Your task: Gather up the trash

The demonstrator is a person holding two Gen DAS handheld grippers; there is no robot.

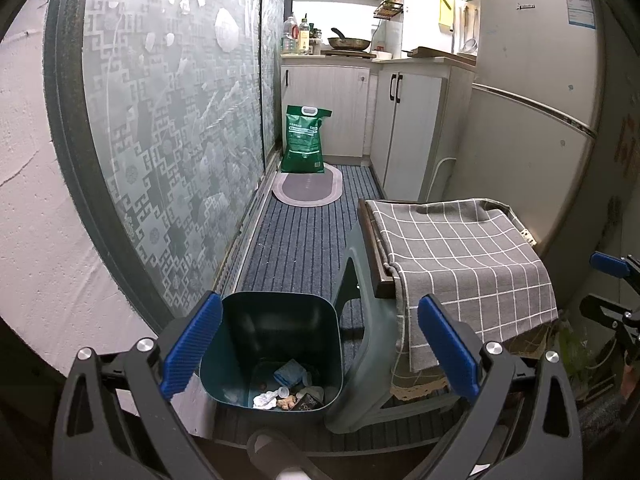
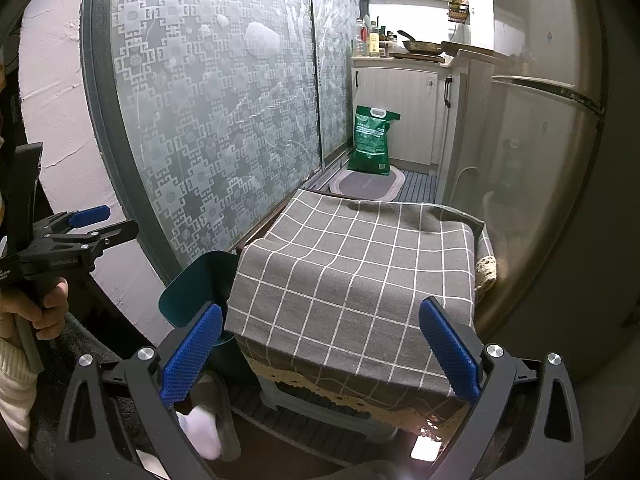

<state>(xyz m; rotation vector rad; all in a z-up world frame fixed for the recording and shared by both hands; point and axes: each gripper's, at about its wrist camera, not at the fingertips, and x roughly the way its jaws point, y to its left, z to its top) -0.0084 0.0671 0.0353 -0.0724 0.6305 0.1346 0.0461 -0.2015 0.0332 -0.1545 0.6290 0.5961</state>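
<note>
A dark green trash bin stands on the floor left of a stool and holds several bits of trash: crumpled paper, a blue wrapper, a dark packet. My left gripper is open and empty, hovering above the bin's rim. My right gripper is open and empty, in front of the stool covered by a grey checked cloth. Only the bin's edge shows in the right wrist view. The left gripper also shows there at the left, held by a hand.
A patterned glass sliding door runs along the left. A green bag and oval mat lie at the far end by white cabinets. A fridge stands at the right. A slippered foot is near the bin.
</note>
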